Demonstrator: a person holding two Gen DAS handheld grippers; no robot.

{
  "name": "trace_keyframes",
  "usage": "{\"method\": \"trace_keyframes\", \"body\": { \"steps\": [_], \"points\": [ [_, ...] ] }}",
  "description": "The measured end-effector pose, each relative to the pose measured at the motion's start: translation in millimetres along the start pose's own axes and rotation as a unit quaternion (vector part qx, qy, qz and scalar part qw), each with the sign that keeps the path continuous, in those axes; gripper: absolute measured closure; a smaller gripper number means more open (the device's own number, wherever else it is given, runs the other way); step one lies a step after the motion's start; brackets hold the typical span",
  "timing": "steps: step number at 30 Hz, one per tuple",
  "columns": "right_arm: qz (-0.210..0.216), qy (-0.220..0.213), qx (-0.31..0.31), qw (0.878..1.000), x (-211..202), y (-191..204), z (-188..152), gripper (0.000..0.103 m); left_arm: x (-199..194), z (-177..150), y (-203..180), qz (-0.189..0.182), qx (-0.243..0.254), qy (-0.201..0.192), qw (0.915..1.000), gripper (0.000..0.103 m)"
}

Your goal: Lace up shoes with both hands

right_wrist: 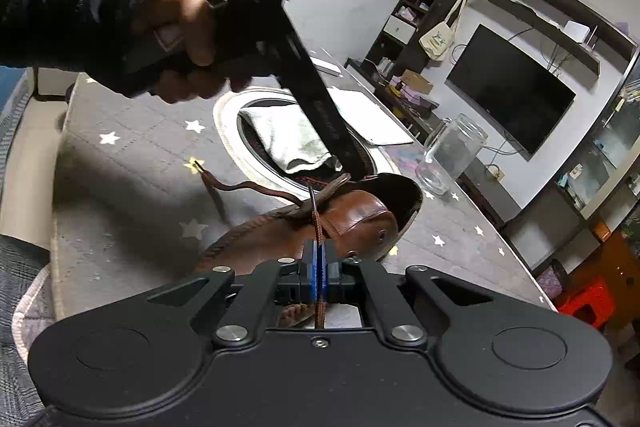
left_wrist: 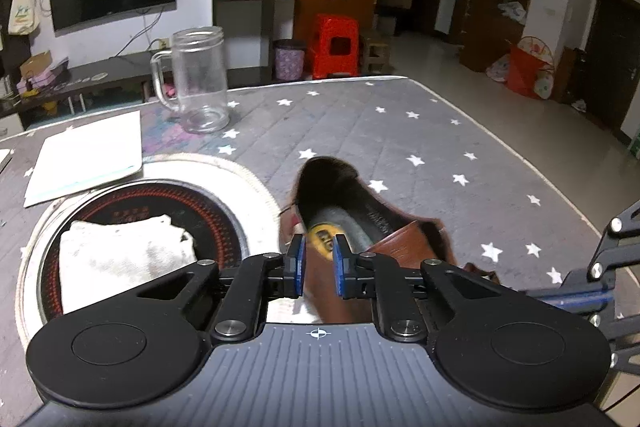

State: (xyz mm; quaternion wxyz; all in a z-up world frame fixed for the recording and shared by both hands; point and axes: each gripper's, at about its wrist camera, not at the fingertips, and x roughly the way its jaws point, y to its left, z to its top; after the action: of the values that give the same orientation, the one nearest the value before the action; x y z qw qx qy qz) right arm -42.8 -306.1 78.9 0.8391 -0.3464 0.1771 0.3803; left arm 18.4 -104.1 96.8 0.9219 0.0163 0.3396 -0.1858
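Note:
A brown leather shoe [left_wrist: 360,211] lies on the grey star-patterned table cover, its opening facing the left wrist camera. My left gripper [left_wrist: 319,255] hovers just over the shoe's collar; its blue pads stand a narrow gap apart and I see no lace between them. In the right wrist view a hand [right_wrist: 180,27] holds that left gripper [right_wrist: 344,167] with its tip at the lace by the collar. My right gripper [right_wrist: 319,267] is shut on a brown lace [right_wrist: 318,227] that rises taut from the shoe [right_wrist: 352,219]. The other lace end [right_wrist: 224,187] trails loose on the cover.
A glass mug [left_wrist: 196,83] stands at the back of the table, with a white notebook [left_wrist: 88,155] to its left. A folded white cloth [left_wrist: 120,255] lies on a round cooktop [left_wrist: 224,211] left of the shoe. The table's edge [left_wrist: 500,147] runs along the right.

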Motion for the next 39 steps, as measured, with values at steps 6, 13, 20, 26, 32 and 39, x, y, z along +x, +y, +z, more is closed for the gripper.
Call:
{"method": "trace_keyframes", "body": {
  "steps": [6, 13, 20, 26, 32, 39],
  "points": [
    [-0.004, 0.001, -0.001, 1.0, 3.2, -2.8, 1.4, 0.101, -5.0, 5.5, -6.6, -0.015, -0.008, -0.004, 0.9999, 0.083],
    [-0.008, 0.005, -0.004, 1.0, 4.0, -6.0, 2.5, 0.101, -4.7, 7.0, -22.8, -0.015, 0.006, 0.001, 0.9999, 0.07],
    [-0.011, 0.007, -0.006, 1.0, 4.3, -7.4, 1.3, 0.101, -6.8, 1.3, -17.2, -0.032, 0.0, -0.003, 0.9995, 0.08],
    [-0.019, 0.009, -0.017, 1.0, 7.5, -9.0, 3.5, 0.101, -18.4, -10.2, 2.7, -0.042, -0.021, -0.019, 0.9987, 0.082],
    [-0.023, 0.015, -0.061, 0.998, 26.3, -3.3, 12.7, 0.101, -21.5, -17.2, 15.2, -0.05, -0.041, -0.023, 0.9977, 0.082],
    [-0.025, 0.031, -0.137, 0.99, 48.5, 7.2, 20.9, 0.101, -20.8, -17.2, 19.0, -0.059, -0.046, -0.028, 0.9968, 0.082]
  ]
}}
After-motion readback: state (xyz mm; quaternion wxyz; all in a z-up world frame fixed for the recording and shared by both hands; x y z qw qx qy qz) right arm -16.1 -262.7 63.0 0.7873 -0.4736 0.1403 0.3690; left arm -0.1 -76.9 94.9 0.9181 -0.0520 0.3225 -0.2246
